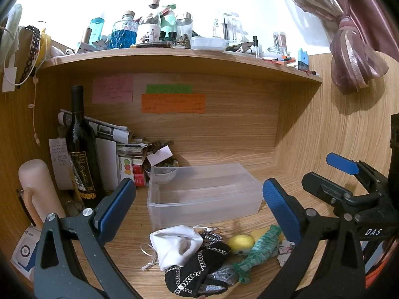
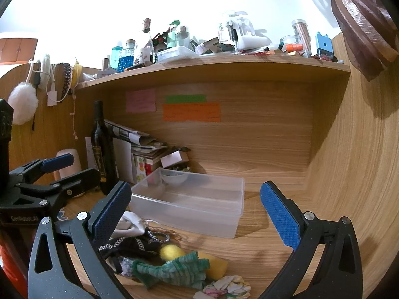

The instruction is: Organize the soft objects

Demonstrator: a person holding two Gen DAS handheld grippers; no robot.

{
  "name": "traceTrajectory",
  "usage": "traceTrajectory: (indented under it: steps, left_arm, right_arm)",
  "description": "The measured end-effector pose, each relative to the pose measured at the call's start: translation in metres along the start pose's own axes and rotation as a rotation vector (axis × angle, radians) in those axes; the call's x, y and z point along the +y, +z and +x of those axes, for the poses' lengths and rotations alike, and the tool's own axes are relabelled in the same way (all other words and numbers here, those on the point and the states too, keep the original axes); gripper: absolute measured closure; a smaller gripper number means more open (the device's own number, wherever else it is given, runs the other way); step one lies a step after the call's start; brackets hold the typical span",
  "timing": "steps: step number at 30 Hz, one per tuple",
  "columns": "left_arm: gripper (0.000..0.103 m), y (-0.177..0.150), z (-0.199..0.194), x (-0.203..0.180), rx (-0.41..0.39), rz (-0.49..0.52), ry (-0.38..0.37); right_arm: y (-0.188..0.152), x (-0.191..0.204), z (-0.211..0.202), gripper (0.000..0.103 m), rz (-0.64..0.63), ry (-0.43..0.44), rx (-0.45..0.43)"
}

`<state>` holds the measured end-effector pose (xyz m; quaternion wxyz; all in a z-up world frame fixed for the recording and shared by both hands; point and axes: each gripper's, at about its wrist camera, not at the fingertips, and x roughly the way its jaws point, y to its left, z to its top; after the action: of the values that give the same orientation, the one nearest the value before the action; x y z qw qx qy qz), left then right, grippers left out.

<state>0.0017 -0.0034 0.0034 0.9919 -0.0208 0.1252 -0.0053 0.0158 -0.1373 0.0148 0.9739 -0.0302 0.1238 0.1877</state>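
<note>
A pile of soft things lies on the wooden desk in front of a clear plastic bin [image 1: 204, 194] [image 2: 192, 206]: a white cloth [image 1: 174, 244] [image 2: 132, 224], a black fabric piece with silver chains [image 1: 197, 269] [image 2: 129, 245], a green knitted cloth [image 1: 259, 249] [image 2: 172, 269], a yellow soft toy [image 1: 240, 243] [image 2: 172, 251], a yellow sponge [image 2: 217, 265] and a floral cloth [image 2: 227, 286]. My left gripper [image 1: 199, 204] is open and empty above the pile. My right gripper [image 2: 195, 204] is open and empty, to the right of the pile. Each gripper shows in the other's view: the right gripper [image 1: 321, 172] and the left gripper [image 2: 72, 168].
A dark wine bottle [image 1: 82, 149] [image 2: 103, 149], stacked papers and boxes [image 1: 124, 147] and a small bowl [image 1: 162, 174] stand at the back left. A pink cylinder [image 1: 40, 194] stands at the left. A cluttered shelf [image 1: 174, 57] hangs above. A curtain [image 1: 349, 49] hangs at the right.
</note>
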Motion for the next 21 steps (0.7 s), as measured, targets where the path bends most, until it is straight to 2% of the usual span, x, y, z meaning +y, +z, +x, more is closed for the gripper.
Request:
traceTrajectory:
  steps: [21]
  left_arm:
    - [0.000, -0.0007, -0.0028, 0.0013, -0.011, 0.002, 0.003]
  right_arm:
    - [-0.0019, -0.0016, 0.0032, 0.000, 0.004, 0.003, 0.005]
